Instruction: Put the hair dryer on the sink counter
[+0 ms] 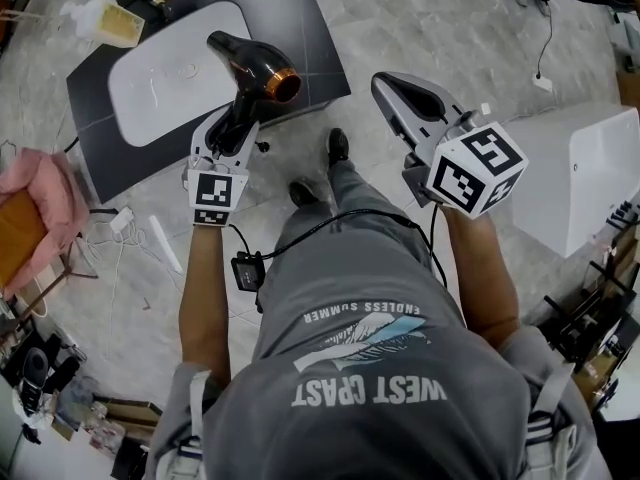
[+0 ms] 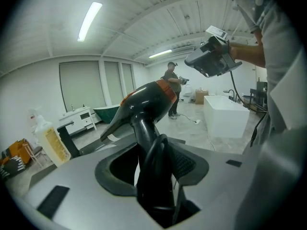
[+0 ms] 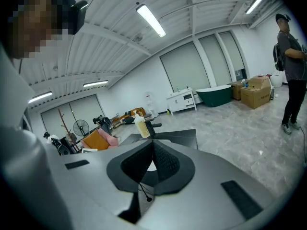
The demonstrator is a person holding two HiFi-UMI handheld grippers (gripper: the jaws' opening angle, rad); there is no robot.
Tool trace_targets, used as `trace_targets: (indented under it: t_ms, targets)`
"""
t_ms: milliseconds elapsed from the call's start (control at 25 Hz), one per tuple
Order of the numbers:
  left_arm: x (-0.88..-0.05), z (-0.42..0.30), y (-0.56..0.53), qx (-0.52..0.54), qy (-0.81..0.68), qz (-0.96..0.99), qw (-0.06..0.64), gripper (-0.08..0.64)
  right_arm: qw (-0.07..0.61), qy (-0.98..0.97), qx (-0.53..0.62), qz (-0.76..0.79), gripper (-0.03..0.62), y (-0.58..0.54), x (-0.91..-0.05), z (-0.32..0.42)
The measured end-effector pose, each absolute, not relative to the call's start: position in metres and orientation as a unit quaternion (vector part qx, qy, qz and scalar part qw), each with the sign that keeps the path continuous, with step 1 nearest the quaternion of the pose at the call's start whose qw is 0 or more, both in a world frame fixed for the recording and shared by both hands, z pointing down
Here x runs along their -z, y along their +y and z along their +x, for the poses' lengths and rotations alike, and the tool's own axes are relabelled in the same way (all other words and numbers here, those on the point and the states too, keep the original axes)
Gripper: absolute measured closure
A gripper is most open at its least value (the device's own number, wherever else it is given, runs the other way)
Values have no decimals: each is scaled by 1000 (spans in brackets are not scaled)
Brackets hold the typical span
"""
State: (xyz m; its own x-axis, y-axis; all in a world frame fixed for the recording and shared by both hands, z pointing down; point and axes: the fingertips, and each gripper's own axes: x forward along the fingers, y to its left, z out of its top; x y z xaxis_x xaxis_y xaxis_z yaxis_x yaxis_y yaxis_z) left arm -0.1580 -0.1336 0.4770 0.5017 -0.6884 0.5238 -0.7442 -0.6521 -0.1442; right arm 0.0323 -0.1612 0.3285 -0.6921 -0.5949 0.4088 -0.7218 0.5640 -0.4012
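A: Biggest thing first. Where is the sink counter (image 1: 295,23)?

B: Flat on the floor, ahead of the left gripper (image 1: 233,123) and spreading off to its left. White basin (image 1: 175,73) set in it, further left. Bare dark slab is straight ahead of the jaws.

A: And the hair dryer (image 1: 250,68)?

B: In the left gripper, jaws clamped on the handle, cord looped alongside it. Handle runs along the gripper's own line. Barrel lies across it, orange-banded end to the right, tapered end to the left. From overhead the barrel sits over the counter's near right corner. Looks carried rather than resting, but the height I cannot fix.

A: Right gripper (image 1: 382,83)?

B: Jaws together, nothing in them. Held off to the right, well apart from the counter. Left is the nearer arm by far.

A: So the move turns on what?

B: My read: lower and carry slightly forward onto dark slab, keeping the barrel right of the basin. Soap bottle (image 1: 105,20) stands at the far left corner, well clear.
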Motion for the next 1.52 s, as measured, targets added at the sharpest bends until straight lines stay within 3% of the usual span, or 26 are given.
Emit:
trace_targets:
  t_ms: [560,1520]
  targets:
    - [-541,-140,-144,-346,-403,845,61,360,135,-871,-304,362,565,-189,-360,43]
    - [-616,-129,-145,-440,-385,811,-21,354,162,-860,-344,341,565,-207,-407,47]
